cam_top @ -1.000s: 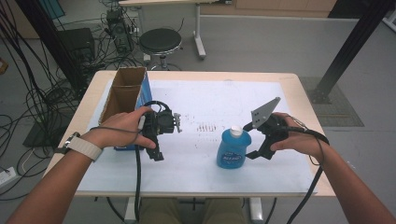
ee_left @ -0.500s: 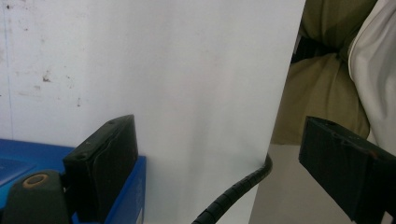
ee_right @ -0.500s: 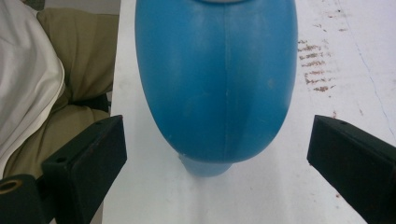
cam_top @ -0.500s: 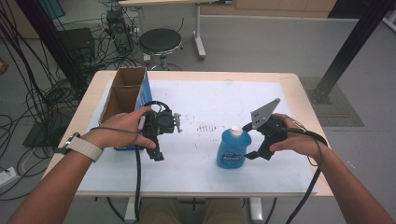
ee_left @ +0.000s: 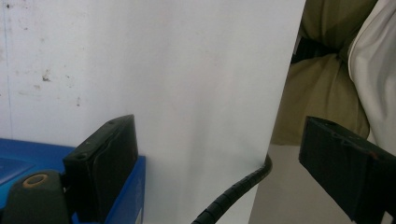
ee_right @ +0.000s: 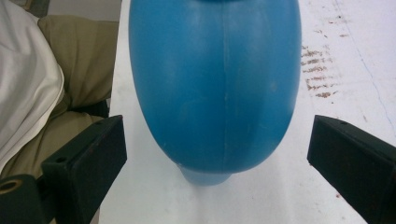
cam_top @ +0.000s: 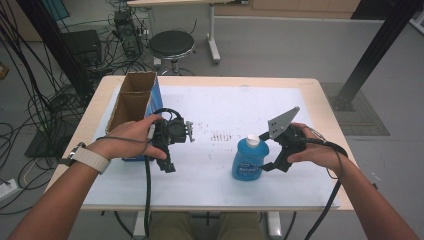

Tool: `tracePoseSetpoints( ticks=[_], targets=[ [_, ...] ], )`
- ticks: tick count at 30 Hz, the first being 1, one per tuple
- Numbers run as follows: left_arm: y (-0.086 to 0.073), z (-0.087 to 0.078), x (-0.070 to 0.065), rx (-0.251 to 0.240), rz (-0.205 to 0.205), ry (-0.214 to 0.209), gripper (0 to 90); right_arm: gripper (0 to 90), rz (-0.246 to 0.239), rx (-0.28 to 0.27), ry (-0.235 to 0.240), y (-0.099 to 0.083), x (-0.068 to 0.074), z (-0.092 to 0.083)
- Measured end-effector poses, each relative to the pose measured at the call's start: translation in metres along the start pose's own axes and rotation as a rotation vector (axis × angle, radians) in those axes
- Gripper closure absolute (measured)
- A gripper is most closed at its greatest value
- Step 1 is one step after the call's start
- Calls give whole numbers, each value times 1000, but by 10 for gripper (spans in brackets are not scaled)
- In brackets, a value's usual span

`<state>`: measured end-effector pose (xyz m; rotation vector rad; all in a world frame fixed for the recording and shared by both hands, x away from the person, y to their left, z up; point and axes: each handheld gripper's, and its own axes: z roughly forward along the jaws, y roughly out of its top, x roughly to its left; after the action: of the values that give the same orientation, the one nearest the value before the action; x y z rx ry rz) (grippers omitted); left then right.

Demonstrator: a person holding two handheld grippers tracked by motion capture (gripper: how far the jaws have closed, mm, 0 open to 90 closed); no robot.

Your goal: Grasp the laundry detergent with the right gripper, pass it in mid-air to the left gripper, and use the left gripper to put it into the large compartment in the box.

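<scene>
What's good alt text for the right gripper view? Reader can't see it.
A blue plastic bottle sits between the right gripper's two open black jaws, which stand clear of its sides. It rests on a white table cover with faint reddish marks, and the person's tan trousers and white shirt show at the left edge.

A black stool (cam_top: pixel 171 44) stands on grey floor (cam_top: pixel 280 50) beyond the table (cam_top: pixel 310 87).
</scene>
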<state>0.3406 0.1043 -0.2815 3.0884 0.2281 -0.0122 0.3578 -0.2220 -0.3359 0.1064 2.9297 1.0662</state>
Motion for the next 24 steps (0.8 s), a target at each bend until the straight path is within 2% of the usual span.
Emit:
tracePoseSetpoints(
  ticks=[24],
  targets=[
    [-3, -1, 1, -4, -7, 0, 122, 42, 13, -5, -1, -1, -1, 1]
  ],
)
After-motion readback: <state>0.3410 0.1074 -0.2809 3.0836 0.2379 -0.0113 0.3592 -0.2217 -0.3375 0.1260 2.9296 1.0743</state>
